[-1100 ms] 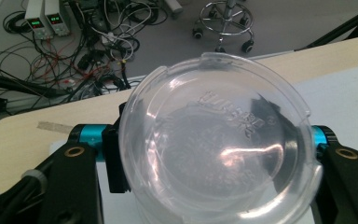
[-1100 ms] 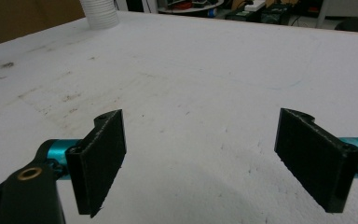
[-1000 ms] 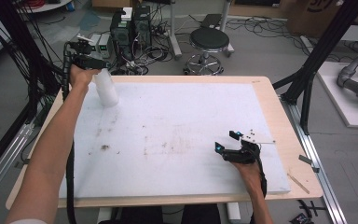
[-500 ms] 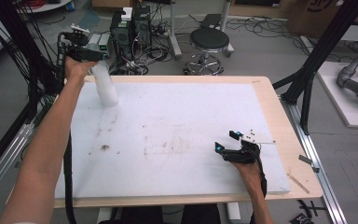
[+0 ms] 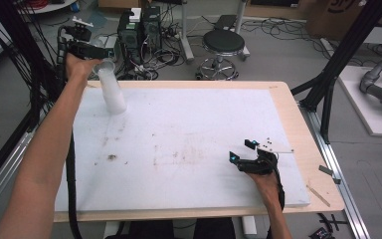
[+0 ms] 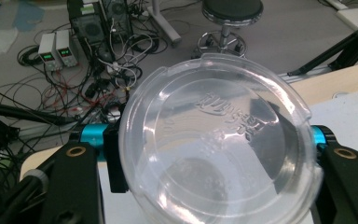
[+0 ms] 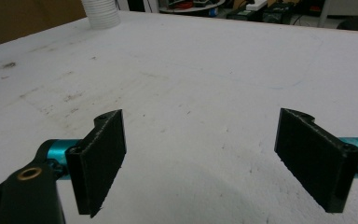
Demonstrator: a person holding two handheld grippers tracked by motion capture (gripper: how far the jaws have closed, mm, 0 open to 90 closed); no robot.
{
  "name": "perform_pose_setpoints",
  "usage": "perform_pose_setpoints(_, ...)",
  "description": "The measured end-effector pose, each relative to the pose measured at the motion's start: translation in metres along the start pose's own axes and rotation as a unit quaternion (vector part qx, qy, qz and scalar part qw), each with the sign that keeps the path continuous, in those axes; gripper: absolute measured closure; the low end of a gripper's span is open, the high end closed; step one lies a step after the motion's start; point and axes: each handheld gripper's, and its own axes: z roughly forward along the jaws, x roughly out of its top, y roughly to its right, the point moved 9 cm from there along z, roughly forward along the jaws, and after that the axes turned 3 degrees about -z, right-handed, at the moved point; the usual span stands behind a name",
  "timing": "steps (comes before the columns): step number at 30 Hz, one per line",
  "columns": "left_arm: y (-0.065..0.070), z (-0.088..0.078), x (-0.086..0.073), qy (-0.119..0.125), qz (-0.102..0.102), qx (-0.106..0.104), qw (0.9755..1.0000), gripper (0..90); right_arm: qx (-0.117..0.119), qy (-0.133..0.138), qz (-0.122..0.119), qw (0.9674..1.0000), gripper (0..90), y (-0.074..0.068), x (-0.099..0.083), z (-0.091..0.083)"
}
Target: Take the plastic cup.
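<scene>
My left gripper (image 5: 93, 54) is raised over the table's far left corner, shut on a clear plastic cup (image 5: 104, 65). Just below it, a tall stack of white cups (image 5: 114, 94) stands on the white board (image 5: 189, 124). In the left gripper view the clear cup (image 6: 214, 135) sits round and embossed between the two black jaws of my left gripper (image 6: 212, 186). My right gripper (image 5: 242, 151) rests low on the board near the right front, open. In the right gripper view the right gripper (image 7: 200, 163) has nothing between its jaws, and the cup stack (image 7: 101, 13) stands far off.
A thin white strip (image 5: 278, 148) lies beside the right gripper, and a wooden stick (image 5: 321, 195) lies on the table's right rim. Beyond the far edge are a stool (image 5: 224, 42), equipment boxes (image 5: 139, 27) and cables. Black frame posts (image 5: 328, 84) flank the table.
My left hand has risen with the clear cup, up and away from the stack. The stack stays in place. The right gripper has not moved.
</scene>
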Motion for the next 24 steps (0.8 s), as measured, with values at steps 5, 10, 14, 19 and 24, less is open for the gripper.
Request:
perform_pose_setpoints(5,-0.002,-0.003,-0.001,-0.003,0.001,0.002,1.0000,37.8,0.001,-0.001,0.003,1.0000,16.5,-0.001,0.000,0.000)
perform_pose_setpoints(10,0.000,-0.010,0.001,0.001,0.011,0.001,0.9999,37.8,0.000,0.000,0.001,1.0000,16.5,0.000,0.000,0.000)
perform_pose_setpoints(14,0.013,-0.022,0.001,0.014,0.025,-0.019,0.9994,37.7,0.003,-0.004,0.005,1.0000,16.5,0.000,-0.001,0.000)
perform_pose_setpoints(19,0.026,-0.033,-0.009,0.021,0.031,-0.047,0.9982,37.7,0.001,0.000,-0.001,1.0000,16.5,0.000,0.000,0.000)
perform_pose_setpoints(24,0.043,-0.042,-0.016,0.035,0.046,-0.076,0.9954,37.7,0.000,0.001,-0.001,1.0000,16.5,0.000,0.000,-0.001)
